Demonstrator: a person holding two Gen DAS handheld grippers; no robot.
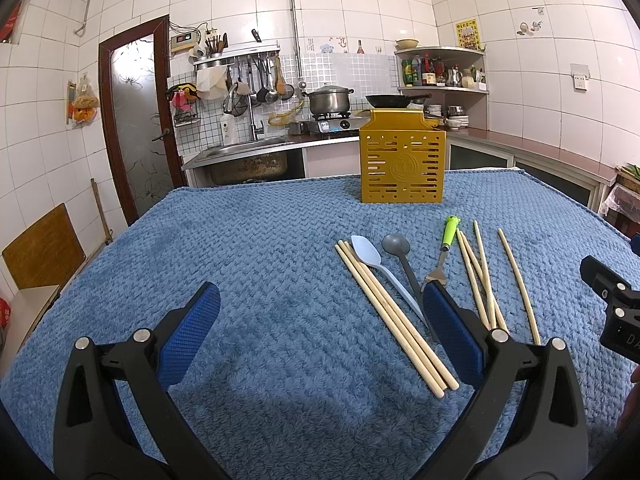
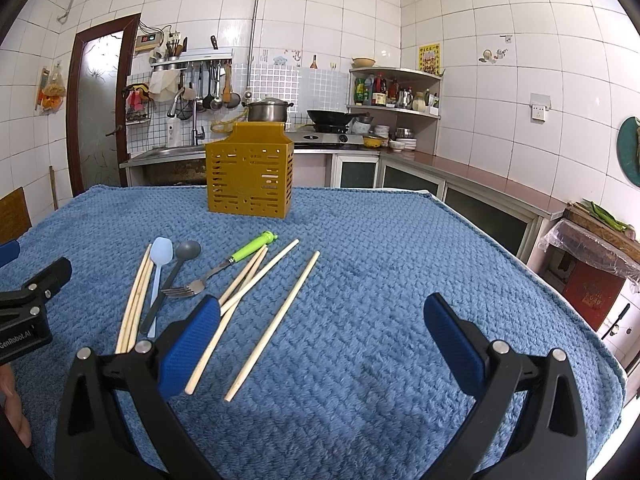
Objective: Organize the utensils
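A yellow slotted utensil holder (image 1: 402,168) (image 2: 249,178) stands upright at the far side of the blue cloth. In front of it lie a bundle of wooden chopsticks (image 1: 394,316) (image 2: 134,300), a light blue spoon (image 1: 376,266) (image 2: 159,264), a grey spoon (image 1: 402,256) (image 2: 176,270), a green-handled fork (image 1: 445,250) (image 2: 228,262), and more loose chopsticks (image 1: 480,276) (image 2: 276,324). My left gripper (image 1: 320,300) hovers open near the bundle. My right gripper (image 2: 320,312) is open, with the loose chopsticks by its left finger. Nothing is held.
The blue textured cloth (image 1: 260,260) (image 2: 400,248) covers the table. Behind it are a sink (image 1: 248,148), a stove with a pot (image 1: 328,100) and a wok (image 2: 330,117), and a corner shelf of bottles (image 2: 394,92). A plastic-covered crate (image 2: 596,248) stands right of the table.
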